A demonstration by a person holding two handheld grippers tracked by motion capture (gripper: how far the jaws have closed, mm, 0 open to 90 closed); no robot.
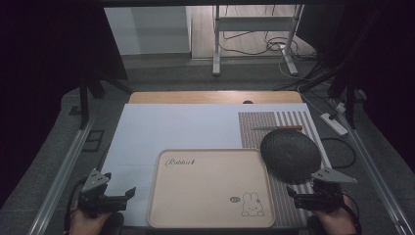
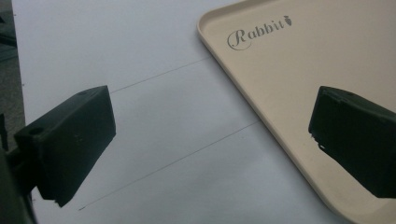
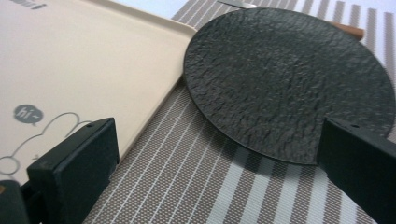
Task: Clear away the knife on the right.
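The right claw (image 1: 299,196) is spread wide and holds nothing; it hovers low over the striped mat (image 3: 196,186), near the black plate (image 3: 289,79), with the tray (image 1: 210,188) just to its left. The left claw (image 1: 123,196) is also spread and empty, over the white sheet (image 2: 154,121) beside the tray's left rim. The plate lies on the mat, its left edge just beside or slightly over the tray's right rim; I cannot tell if they touch. I think the risk is in the plate itself: it is thin, low and round, so a claw may slide over its edge instead of gripping it, and a push could drive it against the tray rim or toward the knife (image 1: 277,128) that lies beyond it on the mat. The plate has a rough, pebbled, matte surface, which should help the grip. The tray is smooth beige plastic with rounded corners, a raised rim and a printed rabbit. The mat looks woven, with brown and pale stripes. The knife has a reddish handle
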